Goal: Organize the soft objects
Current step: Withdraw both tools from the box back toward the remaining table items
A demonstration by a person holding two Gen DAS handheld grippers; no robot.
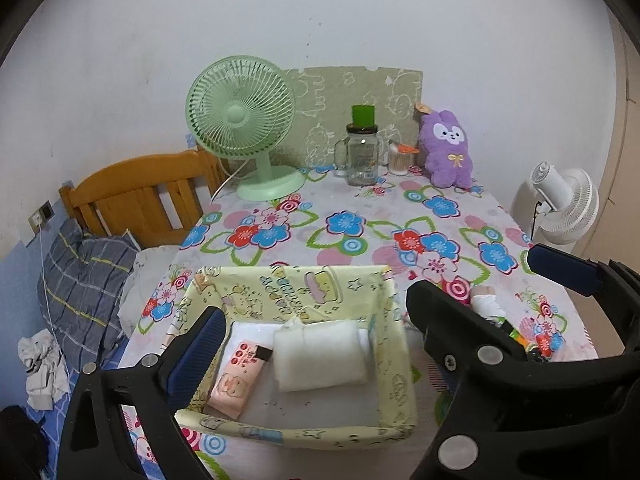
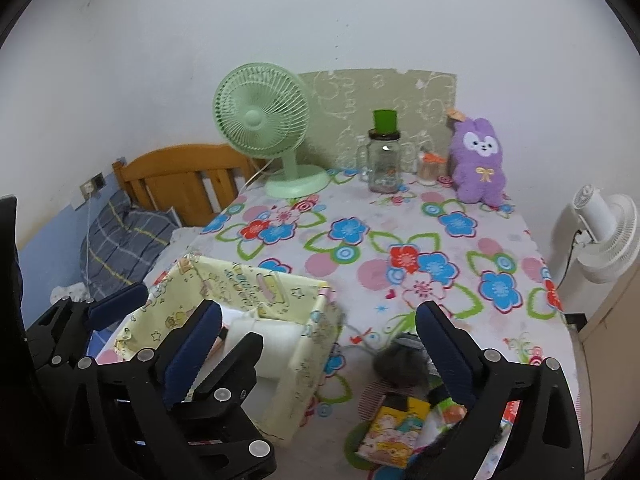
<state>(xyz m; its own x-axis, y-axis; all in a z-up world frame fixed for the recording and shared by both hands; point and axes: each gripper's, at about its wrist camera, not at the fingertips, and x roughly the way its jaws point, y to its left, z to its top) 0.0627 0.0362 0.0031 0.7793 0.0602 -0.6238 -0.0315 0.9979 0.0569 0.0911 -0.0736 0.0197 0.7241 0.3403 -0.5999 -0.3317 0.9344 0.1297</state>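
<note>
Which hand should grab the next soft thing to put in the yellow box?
Probably the right. Its gripper is open with the leftover pile lying just below it beside the box. The left gripper, also open, hangs over the box, where the white pad already lies.

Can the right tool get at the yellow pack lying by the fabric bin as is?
Probably yes. The right tool is open and empty, and the yellow pack lies just below it, beside the fabric bin. Only loose soft items crowd around it.

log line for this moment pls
left gripper: open, empty | right gripper: open, empty | fabric bin: white folded cloth, pink pack inside | small items pile: outside bin
</note>
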